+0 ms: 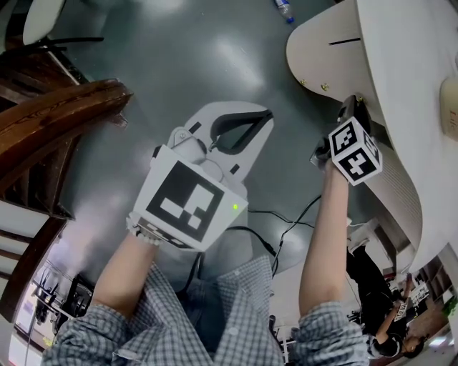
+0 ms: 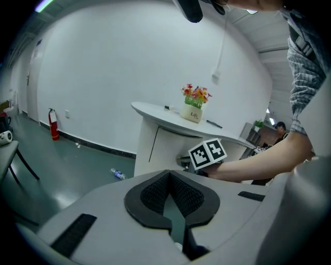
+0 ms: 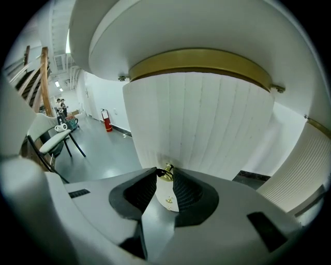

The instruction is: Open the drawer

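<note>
Grey-green floor (image 1: 179,57) fills the head view, with dark wooden furniture (image 1: 50,121) at left and a white curved desk (image 1: 401,64) at right.

Pose: both forearms reach forward from checked sleeves. The left gripper (image 1: 265,114) hangs over bare floor, well apart from the desk, angled downward. The right forearm (image 1: 325,243) stretches toward the desk, and the right gripper (image 1: 352,107) has its nose against the desk's side, its marker cube (image 1: 354,150) facing up.

Left gripper view: the pads meet at their tips with nothing between them, so the left gripper (image 2: 168,172) is closed and empty.

Right gripper view: the drawer (image 3: 201,124) is a white fluted, curved front under a brass band. A small brass pull (image 3: 168,169) sits low on it. The right gripper (image 3: 165,176) has its two pads closed on either side of the pull, touching it. The drawer front looks flush with the desk, not drawn out.

View differences:
- The head view hides the pull and the right jaw tips; only the right gripper view shows the grip.
- The left gripper view alone shows the desk top, with a flower pot (image 2: 194,106) standing on it, a fire extinguisher (image 2: 53,124) by the far wall and the right gripper's cube from the side.
- A bottle (image 1: 284,10) lies on the floor beyond the desk.
- The right gripper view adds a chair (image 3: 57,140) at left.
</note>
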Motion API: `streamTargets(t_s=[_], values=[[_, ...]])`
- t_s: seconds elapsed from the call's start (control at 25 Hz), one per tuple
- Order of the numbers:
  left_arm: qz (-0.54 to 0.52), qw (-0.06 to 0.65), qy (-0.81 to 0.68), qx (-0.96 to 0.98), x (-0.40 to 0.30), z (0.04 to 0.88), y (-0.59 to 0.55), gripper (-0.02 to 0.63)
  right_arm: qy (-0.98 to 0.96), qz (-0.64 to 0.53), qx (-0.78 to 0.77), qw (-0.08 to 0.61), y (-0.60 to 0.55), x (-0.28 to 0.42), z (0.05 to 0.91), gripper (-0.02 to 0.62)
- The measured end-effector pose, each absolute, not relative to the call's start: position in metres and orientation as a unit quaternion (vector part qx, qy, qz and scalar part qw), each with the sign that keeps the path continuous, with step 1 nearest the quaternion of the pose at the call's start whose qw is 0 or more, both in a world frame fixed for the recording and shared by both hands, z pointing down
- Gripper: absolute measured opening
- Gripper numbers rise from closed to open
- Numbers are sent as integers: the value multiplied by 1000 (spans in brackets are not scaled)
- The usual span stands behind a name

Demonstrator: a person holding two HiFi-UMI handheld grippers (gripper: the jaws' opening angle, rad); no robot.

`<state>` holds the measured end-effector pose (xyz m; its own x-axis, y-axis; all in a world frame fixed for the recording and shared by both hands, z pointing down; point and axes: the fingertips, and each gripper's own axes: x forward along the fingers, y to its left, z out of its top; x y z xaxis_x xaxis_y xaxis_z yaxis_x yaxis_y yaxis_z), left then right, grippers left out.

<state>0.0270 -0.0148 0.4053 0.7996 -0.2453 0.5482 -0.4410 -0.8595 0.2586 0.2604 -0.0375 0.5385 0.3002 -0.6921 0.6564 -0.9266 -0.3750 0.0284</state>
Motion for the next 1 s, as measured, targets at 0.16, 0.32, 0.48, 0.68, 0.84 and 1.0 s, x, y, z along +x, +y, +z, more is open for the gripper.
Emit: streamTargets(t_s=[0.16,0.32,0.48,0.68,0.84,1.0], values=[[258,188,-177,931,25,405,-14,3,-520,288,776,209,-24,245,540,95],[260,187,-168,932,25,403,-12,5,-522,298,771,210,-7,225,542,95],[263,183,-158,934,28,403,-7,4,-522,306,768,208,11,207,543,95],[267,182,-141,936,32,403,0,5,-525,317,762,207,31,184,544,95],[271,178,-129,937,35,402,6,5,-528,323,758,206,46,168,544,95],[277,175,-118,937,33,403,15,5,-526,329,757,206,60,152,545,95]])
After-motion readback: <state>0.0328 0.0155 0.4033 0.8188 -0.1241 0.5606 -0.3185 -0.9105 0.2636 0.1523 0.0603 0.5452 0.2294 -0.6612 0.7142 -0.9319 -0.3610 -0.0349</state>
